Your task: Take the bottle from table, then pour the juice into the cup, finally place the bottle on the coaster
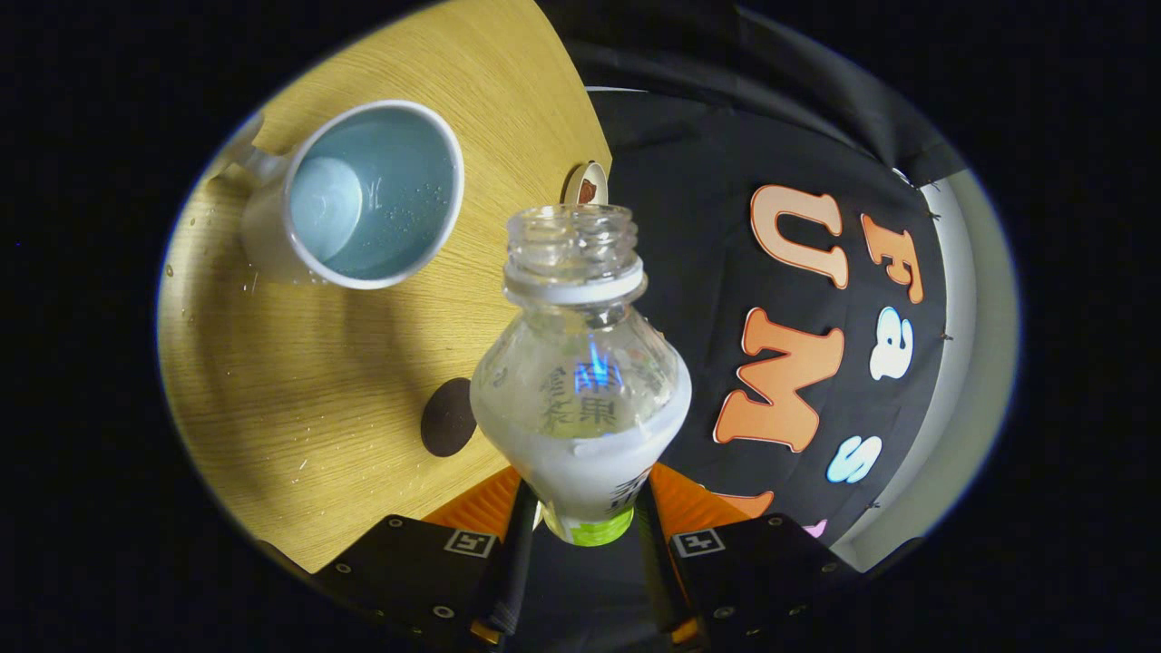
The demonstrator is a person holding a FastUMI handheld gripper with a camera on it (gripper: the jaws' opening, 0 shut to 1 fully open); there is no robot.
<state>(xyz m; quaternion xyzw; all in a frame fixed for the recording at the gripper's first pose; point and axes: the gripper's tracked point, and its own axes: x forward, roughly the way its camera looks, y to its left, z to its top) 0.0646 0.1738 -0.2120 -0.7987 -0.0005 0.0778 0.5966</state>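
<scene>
Gripper (585, 508) clamped on the uncapped bottle (580, 381) — white cup (363, 195) beyond on the wooden table (299, 399).

Your tongs (585, 517) cover the lower body of the bottle (580, 390), both fingers pressed on it. The bottle hides part of the small round coaster (587, 184) at the bench (299, 399) edge. The cup (363, 195) handle is blurred.

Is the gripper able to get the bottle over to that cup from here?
Probably yes. The gripper is shut on the bottle, its mouth uncapped, and bare table lies between it and the cup. Nothing stands in the way.
</scene>
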